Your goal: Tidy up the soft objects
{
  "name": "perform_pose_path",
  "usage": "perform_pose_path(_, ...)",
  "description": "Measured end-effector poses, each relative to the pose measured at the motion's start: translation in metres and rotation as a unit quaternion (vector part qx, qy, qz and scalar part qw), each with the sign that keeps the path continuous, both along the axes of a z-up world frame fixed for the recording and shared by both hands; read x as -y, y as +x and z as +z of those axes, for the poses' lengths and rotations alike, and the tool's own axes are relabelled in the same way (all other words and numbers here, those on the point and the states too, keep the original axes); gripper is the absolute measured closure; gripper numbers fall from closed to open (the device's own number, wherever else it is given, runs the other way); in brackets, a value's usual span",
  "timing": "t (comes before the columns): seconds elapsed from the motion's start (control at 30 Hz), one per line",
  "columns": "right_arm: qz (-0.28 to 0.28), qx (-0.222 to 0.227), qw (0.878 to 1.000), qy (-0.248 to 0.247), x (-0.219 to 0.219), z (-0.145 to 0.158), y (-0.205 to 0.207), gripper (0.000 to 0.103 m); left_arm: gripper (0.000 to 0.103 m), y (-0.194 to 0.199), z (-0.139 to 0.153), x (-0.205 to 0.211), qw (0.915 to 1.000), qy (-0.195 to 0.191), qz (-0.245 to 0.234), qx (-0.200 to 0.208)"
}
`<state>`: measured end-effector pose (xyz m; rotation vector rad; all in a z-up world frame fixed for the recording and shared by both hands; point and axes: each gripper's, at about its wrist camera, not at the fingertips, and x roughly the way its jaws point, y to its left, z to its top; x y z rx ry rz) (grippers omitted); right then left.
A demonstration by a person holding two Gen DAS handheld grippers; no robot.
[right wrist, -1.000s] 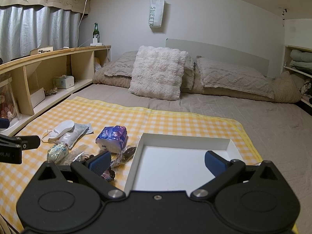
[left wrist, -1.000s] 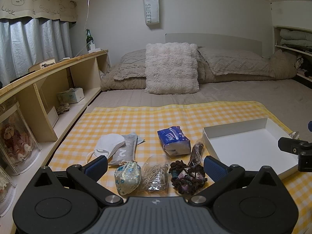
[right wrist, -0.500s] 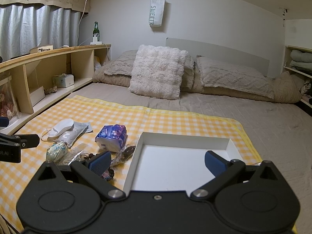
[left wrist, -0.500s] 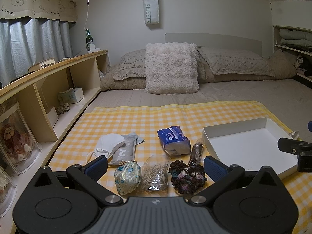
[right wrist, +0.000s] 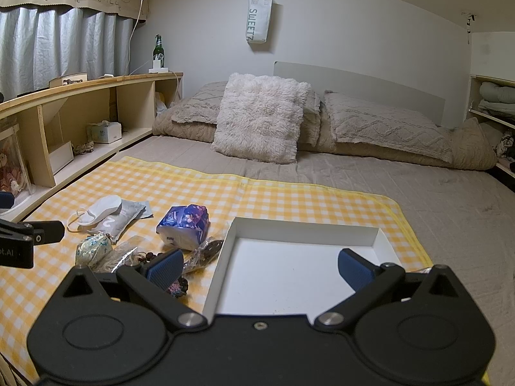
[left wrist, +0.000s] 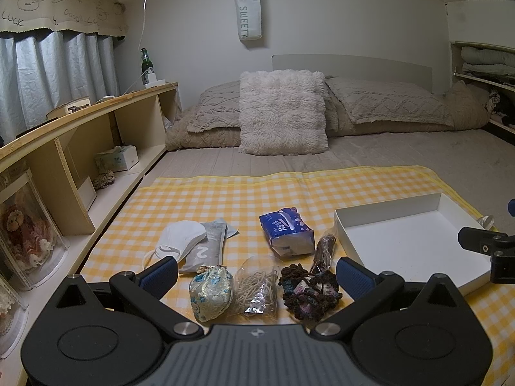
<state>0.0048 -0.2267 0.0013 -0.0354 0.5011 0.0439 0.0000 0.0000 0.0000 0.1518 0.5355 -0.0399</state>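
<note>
With both sets of jaws spread wide and empty, the left gripper [left wrist: 256, 271] hangs over the crochet piece [left wrist: 309, 294] and brocade pouch [left wrist: 210, 292] on the checked cloth [left wrist: 225, 199] — best pinch one bundle centrally, then carry it right into the white tray [left wrist: 402, 244].

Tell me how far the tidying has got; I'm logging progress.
Nothing looks done: the white tray holds nothing. Nothing in hand: left gripper and right gripper are open. Left: face mask, tissue pack, floral pouch, crochet piece lie on the checkered cloth.
</note>
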Motion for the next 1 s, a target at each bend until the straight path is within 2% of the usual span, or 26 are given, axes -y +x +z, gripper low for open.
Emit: perform_pose_path(1.0,-0.001,0.0,1.0,-0.001,-0.0026,-0.0029,0.0001,0.0,0.0,0.0,0.0,0.0001,1.0,0.0,0.001,0.0)
